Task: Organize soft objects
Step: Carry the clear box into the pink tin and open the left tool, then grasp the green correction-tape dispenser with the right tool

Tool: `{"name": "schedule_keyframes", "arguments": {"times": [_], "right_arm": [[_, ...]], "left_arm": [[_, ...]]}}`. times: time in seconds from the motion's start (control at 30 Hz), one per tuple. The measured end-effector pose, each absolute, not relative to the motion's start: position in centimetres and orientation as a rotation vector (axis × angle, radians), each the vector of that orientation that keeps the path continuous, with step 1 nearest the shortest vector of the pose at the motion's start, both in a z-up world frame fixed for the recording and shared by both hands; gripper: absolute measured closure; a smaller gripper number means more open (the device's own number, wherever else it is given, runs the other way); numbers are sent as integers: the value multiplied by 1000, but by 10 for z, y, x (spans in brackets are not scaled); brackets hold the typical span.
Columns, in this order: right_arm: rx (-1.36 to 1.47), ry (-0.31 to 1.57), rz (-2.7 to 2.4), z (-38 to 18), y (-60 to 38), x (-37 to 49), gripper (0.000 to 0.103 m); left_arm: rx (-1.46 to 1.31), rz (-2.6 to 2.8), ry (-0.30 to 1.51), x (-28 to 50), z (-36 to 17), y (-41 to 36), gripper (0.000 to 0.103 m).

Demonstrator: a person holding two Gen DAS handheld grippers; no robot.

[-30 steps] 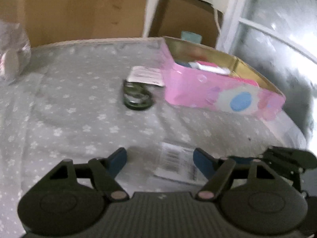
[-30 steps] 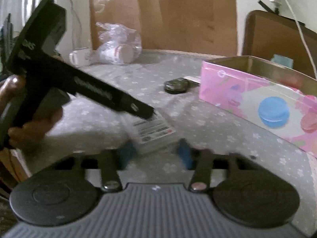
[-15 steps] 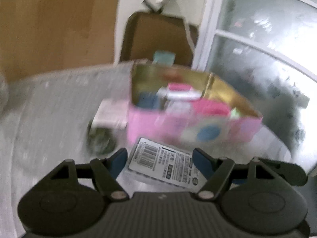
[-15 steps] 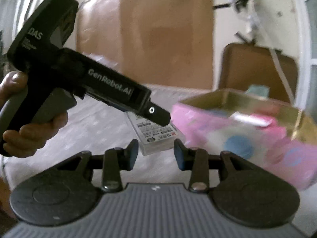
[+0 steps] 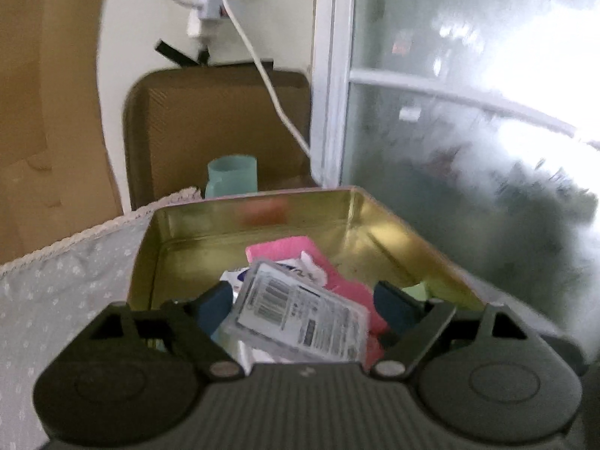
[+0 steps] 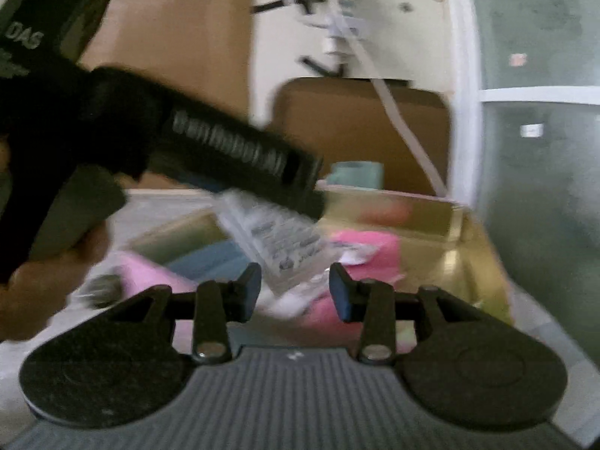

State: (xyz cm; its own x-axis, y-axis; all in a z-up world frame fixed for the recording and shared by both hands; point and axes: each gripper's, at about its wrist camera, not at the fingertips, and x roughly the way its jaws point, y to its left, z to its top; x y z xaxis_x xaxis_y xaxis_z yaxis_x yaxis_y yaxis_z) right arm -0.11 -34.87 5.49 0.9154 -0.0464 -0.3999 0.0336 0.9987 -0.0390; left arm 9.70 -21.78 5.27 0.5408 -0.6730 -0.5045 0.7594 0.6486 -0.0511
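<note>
Over the open pink tin [image 5: 393, 232], your left gripper [image 5: 303, 300] hangs with its fingers [image 5: 215, 302] spread; they have just been opening, and the clear packet with the barcode label [image 5: 300, 315] lies between them with a visible gap to the right finger. On the left side, you cannot tell whether the pad still touches it. The packet sits tilted above the things already in the tin: a pink flat piece [image 5: 296, 251] and a white-and-blue wrapper [image 5: 240, 275] under it. The tin's gold inner walls show all round, and it stands on the grey spotted cloth [image 5: 67, 281]. Behind the tin is a pale green cup [image 5: 232, 176], and a white cable [image 5: 262, 75] hangs down against the brown board.

In the right wrist view, your left hand [image 6: 48, 277] holds the black handle, and the packet [image 6: 277, 240] hangs at that gripper's tip above the tin [image 6: 461, 240], blurred by motion. Your right gripper [image 6: 296, 288] has its fingers [image 6: 249, 290] partly apart with nothing pinched; the packet's lower edge shows between them but farther off.
</note>
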Motion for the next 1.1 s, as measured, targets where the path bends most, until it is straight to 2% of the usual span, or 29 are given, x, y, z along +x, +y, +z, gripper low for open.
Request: {"name": "schedule_keyframes", "arguments": {"times": [0.2, 0.33, 0.5, 0.63, 0.8, 0.93, 1.1], "right_arm": [[46, 390, -101, 46, -368, -10, 60], [38, 315, -106, 53, -358, -29, 60], [9, 259, -5, 58, -333, -51, 60], [-20, 326, 148, 53, -298, -59, 60], [9, 484, 282, 38, -265, -44, 60], [45, 555, 303, 32, -265, -40, 60], [173, 607, 315, 27, -282, -32, 59]], "left_arm": [[197, -780, 552, 117, 39, -233, 18], [163, -730, 538, 116, 40, -203, 18], [56, -617, 509, 113, 41, -131, 17], [-27, -465, 568, 119, 21, -62, 20], [-30, -352, 647, 127, -5, -16, 18], [26, -435, 660, 139, -5, -20, 15], [263, -610, 665, 163, -12, -57, 15]]}}
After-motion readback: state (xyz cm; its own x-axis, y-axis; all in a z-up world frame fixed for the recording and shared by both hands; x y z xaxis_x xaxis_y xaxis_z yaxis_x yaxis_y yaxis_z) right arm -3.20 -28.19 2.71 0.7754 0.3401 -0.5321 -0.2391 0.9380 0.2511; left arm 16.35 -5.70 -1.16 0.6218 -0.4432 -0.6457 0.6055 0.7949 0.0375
